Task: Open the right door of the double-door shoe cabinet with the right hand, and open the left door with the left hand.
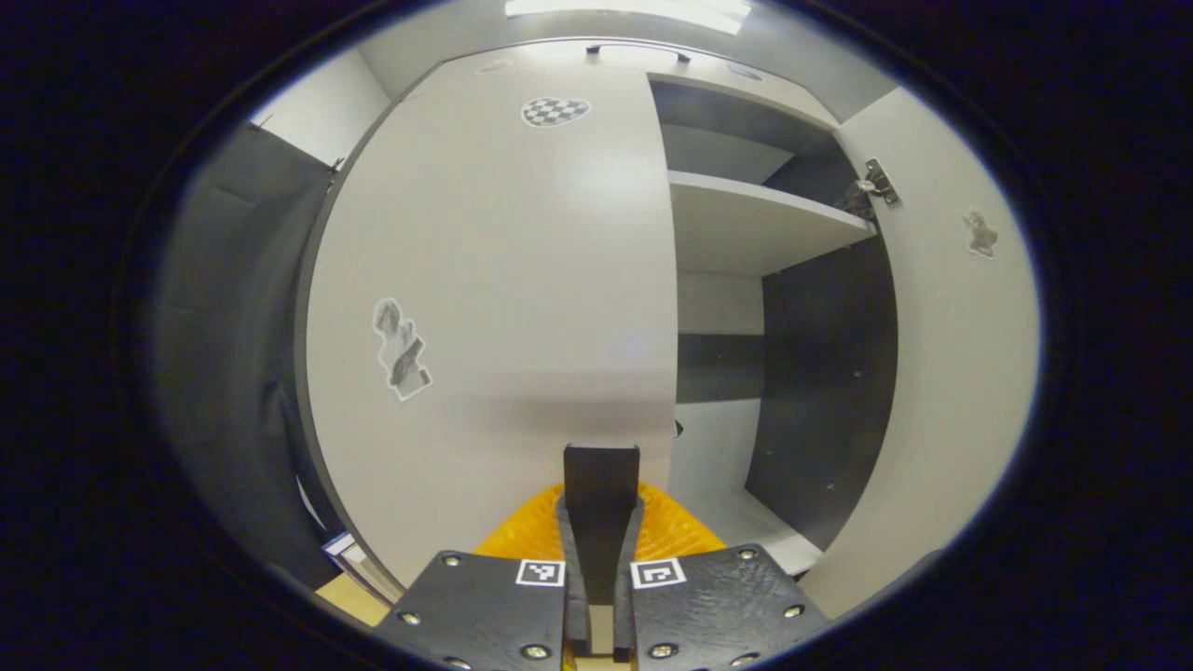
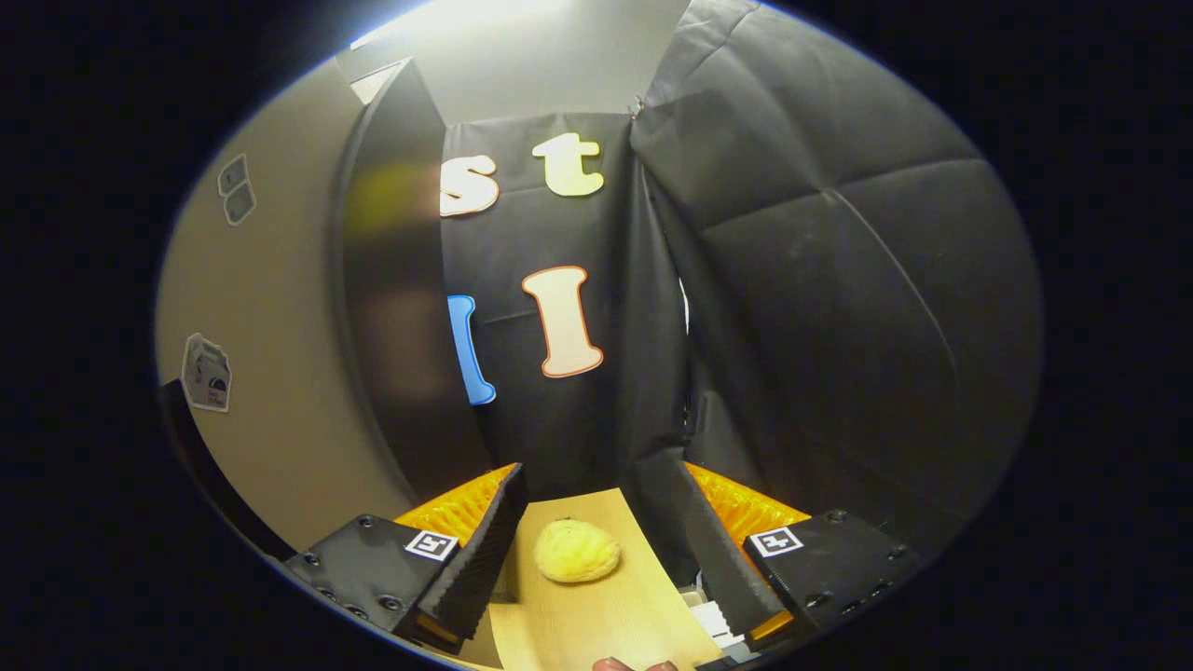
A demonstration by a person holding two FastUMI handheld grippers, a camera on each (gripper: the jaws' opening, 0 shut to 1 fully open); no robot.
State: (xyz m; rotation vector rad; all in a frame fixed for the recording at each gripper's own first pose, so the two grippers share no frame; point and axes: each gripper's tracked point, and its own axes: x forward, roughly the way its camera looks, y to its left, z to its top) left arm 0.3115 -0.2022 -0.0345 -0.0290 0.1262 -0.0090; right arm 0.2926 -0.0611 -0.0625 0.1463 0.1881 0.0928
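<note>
left gripper (image 1: pixel 601 475): fingers pressed together, tips at the lower free edge of the closed left door (image 1: pixel 494 280), which bears stickers. beside it the cabinet interior, with a shelf (image 1: pixel 755 224), stands exposed; the right door (image 1: pixel 951 354) is swung open. right gripper (image 2: pixel 596 522): fingers spread, holding nothing, above a wooden surface (image 2: pixel 596 615) with a yellow bun-like object (image 2: pixel 576 550); the right door's dark edge (image 2: pixel 391 308) lies left.
</note>
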